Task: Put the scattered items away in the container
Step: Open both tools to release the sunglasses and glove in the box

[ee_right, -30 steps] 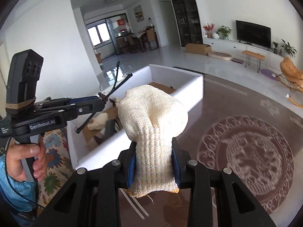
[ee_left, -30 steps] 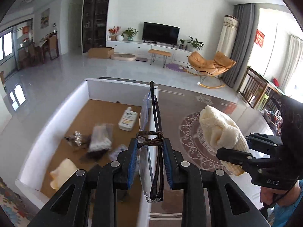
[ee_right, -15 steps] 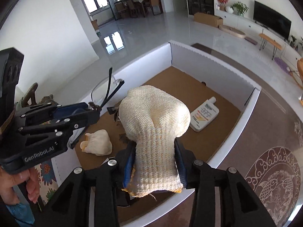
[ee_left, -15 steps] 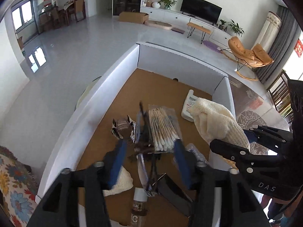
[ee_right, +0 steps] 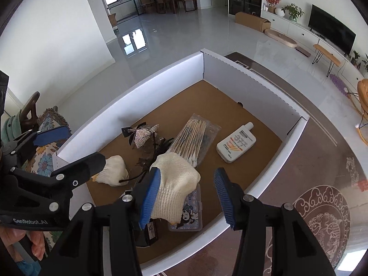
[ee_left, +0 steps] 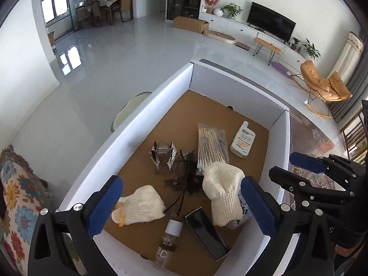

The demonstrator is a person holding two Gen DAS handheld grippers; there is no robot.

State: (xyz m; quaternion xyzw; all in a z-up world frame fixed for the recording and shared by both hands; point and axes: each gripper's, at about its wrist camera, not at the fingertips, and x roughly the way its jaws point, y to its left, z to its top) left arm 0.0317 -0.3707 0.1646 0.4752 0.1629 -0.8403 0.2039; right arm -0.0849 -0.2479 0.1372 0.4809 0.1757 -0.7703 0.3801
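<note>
Nearest to us, the left gripper [ee_left: 181, 202] is hanging over the near end of the white box [ee_left: 147, 105], and its blue jaws are spread wide with nothing between them. The right gripper [ee_right: 187, 194] is hanging over the box too, at its right side, and its jaws are also spread wide and holding nothing.

Just under the right gripper, a cream knit glove [ee_right: 176, 184] is lying in the box on top of a flat case with a cartoon on it [ee_right: 189, 215]. The left blue pad looks like it is touching the glove, but it is not squeezing it. A dark flat case [ee_left: 207, 232] and a small clear bottle with a white cap [ee_left: 169, 237] are lying at the near end of the box.

A second cream glove [ee_left: 140, 205] is sitting to the left. A pair of dark glasses [ee_left: 184, 179] is lying in the middle, between the two gloves.

A bit farther in, a shiny silver bow [ee_right: 143, 134] is resting near the left wall. Beside it, a clear bag of cotton swabs [ee_left: 211, 145] is lying flat. Next to the swabs, toward the right wall, a white bottle with "377" on it [ee_right: 237, 146] is lying on its side.

The box is sitting on a dark table [ee_right: 322, 161].
</note>
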